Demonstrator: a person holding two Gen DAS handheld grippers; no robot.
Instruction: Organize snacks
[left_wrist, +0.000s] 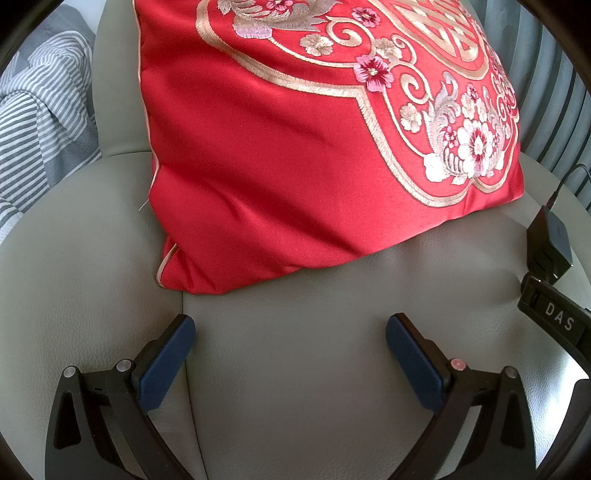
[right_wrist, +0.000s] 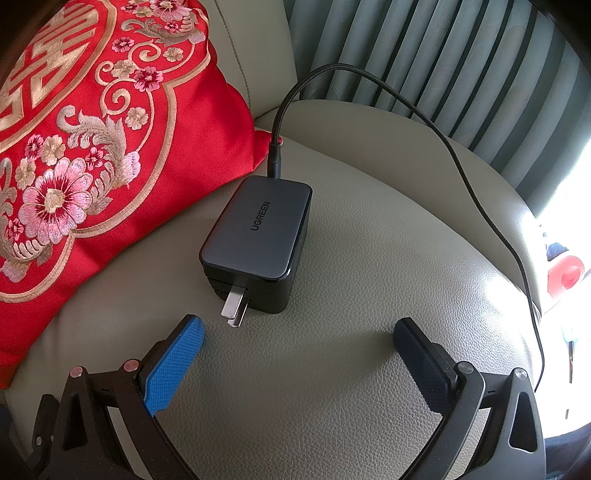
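No snacks show in either view. My left gripper is open just above a grey-beige leather sofa seat, with nothing between its blue pads. A red embroidered cushion leans on the seat right beyond it. My right gripper is open too, low over the same seat. A dark grey UGREEN charger lies a short way ahead of its fingers, metal prongs pointing back at me near the left pad. The right gripper's body shows at the right edge of the left wrist view.
A black braided cable runs from the charger's far end and loops over the sofa's right side. Grey-green curtains hang behind. The red cushion fills the left. A striped grey cloth lies at far left. Something red sits in bright light at right.
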